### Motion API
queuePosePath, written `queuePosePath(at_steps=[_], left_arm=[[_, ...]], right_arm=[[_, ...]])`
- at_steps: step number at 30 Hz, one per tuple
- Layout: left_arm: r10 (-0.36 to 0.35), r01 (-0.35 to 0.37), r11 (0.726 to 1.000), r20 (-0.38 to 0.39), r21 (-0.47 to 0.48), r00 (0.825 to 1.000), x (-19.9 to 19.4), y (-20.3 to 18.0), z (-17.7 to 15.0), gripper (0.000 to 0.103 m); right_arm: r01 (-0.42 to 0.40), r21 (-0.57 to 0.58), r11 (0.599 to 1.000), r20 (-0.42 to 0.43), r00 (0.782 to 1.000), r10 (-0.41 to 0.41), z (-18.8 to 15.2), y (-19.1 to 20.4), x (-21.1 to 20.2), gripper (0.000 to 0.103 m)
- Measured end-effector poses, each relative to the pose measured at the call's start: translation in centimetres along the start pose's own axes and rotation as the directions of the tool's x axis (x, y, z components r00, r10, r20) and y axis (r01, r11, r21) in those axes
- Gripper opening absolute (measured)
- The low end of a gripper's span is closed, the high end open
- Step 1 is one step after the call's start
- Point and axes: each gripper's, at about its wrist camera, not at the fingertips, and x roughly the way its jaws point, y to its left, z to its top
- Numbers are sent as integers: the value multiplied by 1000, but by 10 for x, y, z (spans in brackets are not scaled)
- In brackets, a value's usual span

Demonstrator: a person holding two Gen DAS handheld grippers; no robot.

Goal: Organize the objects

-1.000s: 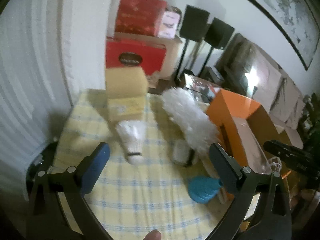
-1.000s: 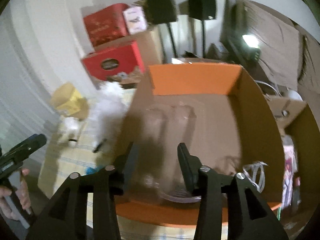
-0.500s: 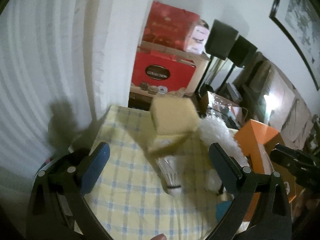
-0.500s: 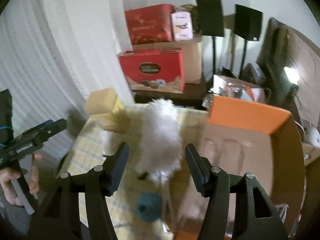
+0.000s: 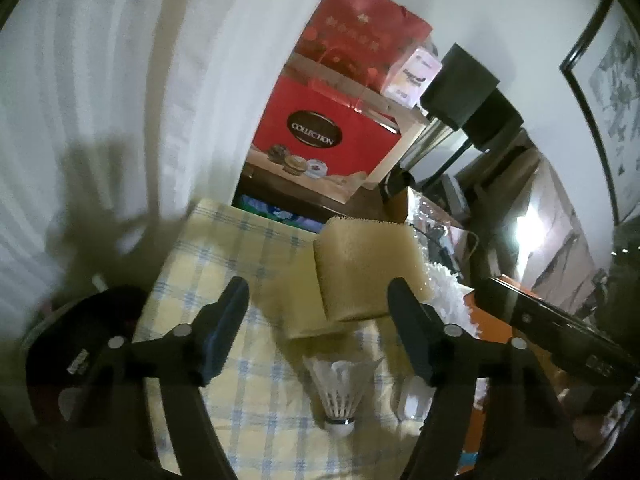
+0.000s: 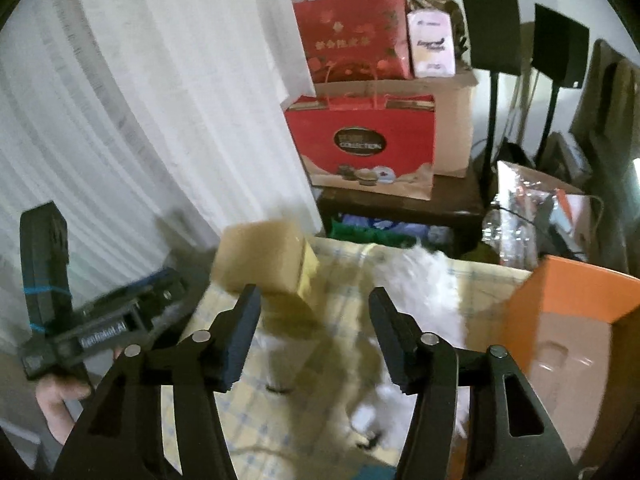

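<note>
A yellow sponge block [image 5: 366, 268] stands on the yellow checked tablecloth [image 5: 256, 396], with a white shuttlecock [image 5: 340, 388] just in front of it. My left gripper [image 5: 318, 320] is open and empty, hovering above the cloth with the sponge between and beyond its fingers. In the right wrist view my right gripper [image 6: 314, 336] is open and empty above the cloth, facing the sponge [image 6: 266, 260] and a white fluffy duster [image 6: 424, 300]. The orange box [image 6: 576, 320] stands at the right.
A white curtain [image 6: 140, 120] hangs at the left behind the table. Red gift bags [image 6: 360, 152] and black speakers [image 6: 492, 28] stand beyond the far edge. A small white cup [image 5: 412, 400] sits right of the shuttlecock. The left gripper shows in the right wrist view [image 6: 100, 324].
Both grippers have pulled back and swung left, away from the orange box toward the sponge. The right gripper has left the box and opened wider. The objects on the table have not moved.
</note>
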Motion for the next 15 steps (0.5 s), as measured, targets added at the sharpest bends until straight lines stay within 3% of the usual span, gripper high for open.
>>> queuePosePath(at_steps=[3,7,15], left_arm=[[-27,27,1000,-19,-12,999,9,1,3,55],[-60,59,998,-20,-30,998,14,2,7,52],[-118,117,993,-34,-30,992,14,-2,6,32]], right_arm=[[-25,23,999,-20,999,25,9,-1,19,46],[-58,75,996,-47,997,61,17,-5,40,33],[-180,149,972,-74,979,192,15,-6,57,24]])
